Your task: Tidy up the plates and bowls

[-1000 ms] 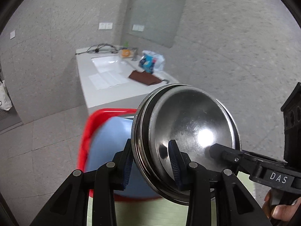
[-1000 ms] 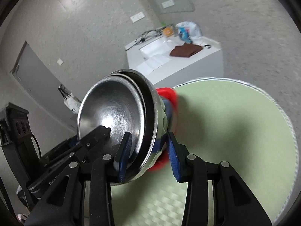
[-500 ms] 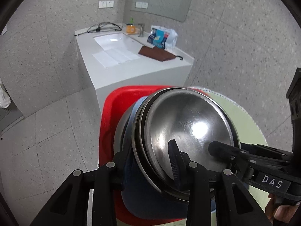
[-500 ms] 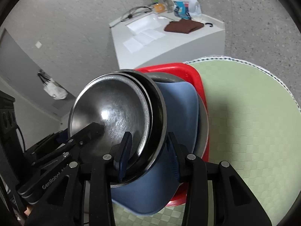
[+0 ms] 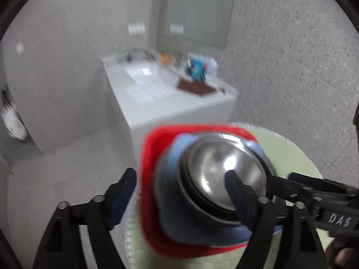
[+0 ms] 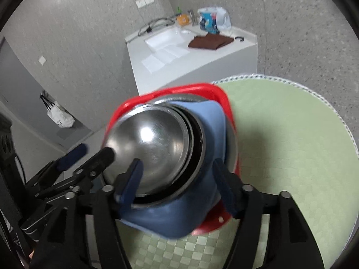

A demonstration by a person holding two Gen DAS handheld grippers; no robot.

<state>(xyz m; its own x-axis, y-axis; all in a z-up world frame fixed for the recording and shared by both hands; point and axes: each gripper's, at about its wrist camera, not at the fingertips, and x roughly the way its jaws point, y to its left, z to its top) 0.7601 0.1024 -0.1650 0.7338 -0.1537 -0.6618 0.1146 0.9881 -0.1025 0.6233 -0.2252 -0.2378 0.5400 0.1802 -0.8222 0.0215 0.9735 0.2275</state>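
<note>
Green mat (image 6: 280, 134); "DAS" on right tongs (image 5: 280, 185)

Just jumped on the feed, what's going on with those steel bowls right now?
The nested steel bowls sit on the blue plate inside the red basin on the green table mat. The left gripper and right gripper are both open, straddling the bowls' rim without gripping it. The left view is blurred.

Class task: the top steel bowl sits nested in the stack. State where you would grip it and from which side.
Grip the top steel bowl by its thin rim, one finger inside, one outside, probably from the near edge, which faces the right gripper. The curved, shiny wall offers no flat hold, and the blue plate surrounds it.
</note>
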